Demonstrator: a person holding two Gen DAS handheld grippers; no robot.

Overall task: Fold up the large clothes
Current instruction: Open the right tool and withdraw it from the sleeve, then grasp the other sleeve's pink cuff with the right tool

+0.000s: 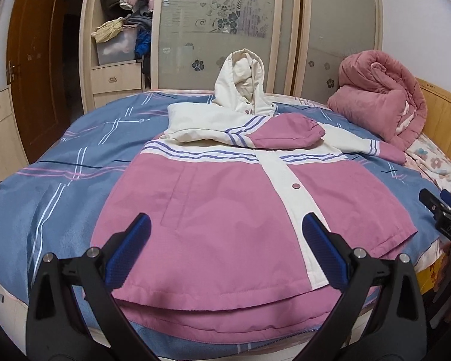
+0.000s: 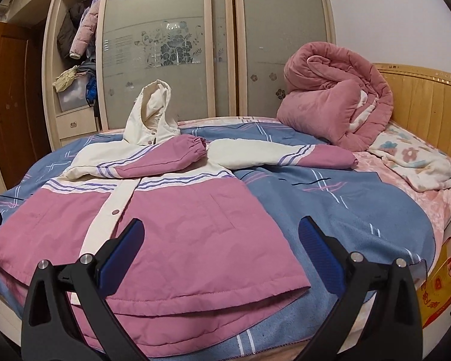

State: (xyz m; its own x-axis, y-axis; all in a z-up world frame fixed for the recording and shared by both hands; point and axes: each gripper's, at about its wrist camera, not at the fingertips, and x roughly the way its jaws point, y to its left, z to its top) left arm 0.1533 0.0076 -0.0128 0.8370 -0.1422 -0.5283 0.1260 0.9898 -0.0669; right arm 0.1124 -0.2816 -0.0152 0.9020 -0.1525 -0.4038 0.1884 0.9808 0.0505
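Both sets of jaws are spread wide with nothing between them: the left gripper (image 1: 225, 231) hangs over the bottom hem of the jacket (image 1: 225, 204) and the right gripper (image 2: 221, 234) sits over the hem's right corner, blue pads (image 2: 121, 258) clear of the fabric. The right gripper's tip also pokes into the left wrist view at the far right edge. The jacket is lying front-up on the bed, pink body with a white snap placket down the middle, white chest with purple stripes, and the white hood (image 1: 243, 81) standing up at the far end. One sleeve (image 1: 273, 134) is already folded across the chest, pink cuff ending near the middle; the other sleeve (image 2: 288, 155) is out flat to the side on the blue plaid blanket (image 2: 345, 207), cuff pointing toward the headboard. Past that sleeve there's a rolled-up pink quilt (image 2: 330, 102) sitting on a floral sheet (image 2: 412, 162), up against the wooden headboard (image 2: 430, 99). Behind the bed is a wardrobe (image 1: 219, 21) with frosted sliding doors, its left section open with coats hanging and a plastic bin (image 1: 114, 45), then a brown door (image 1: 36, 60) on the far left
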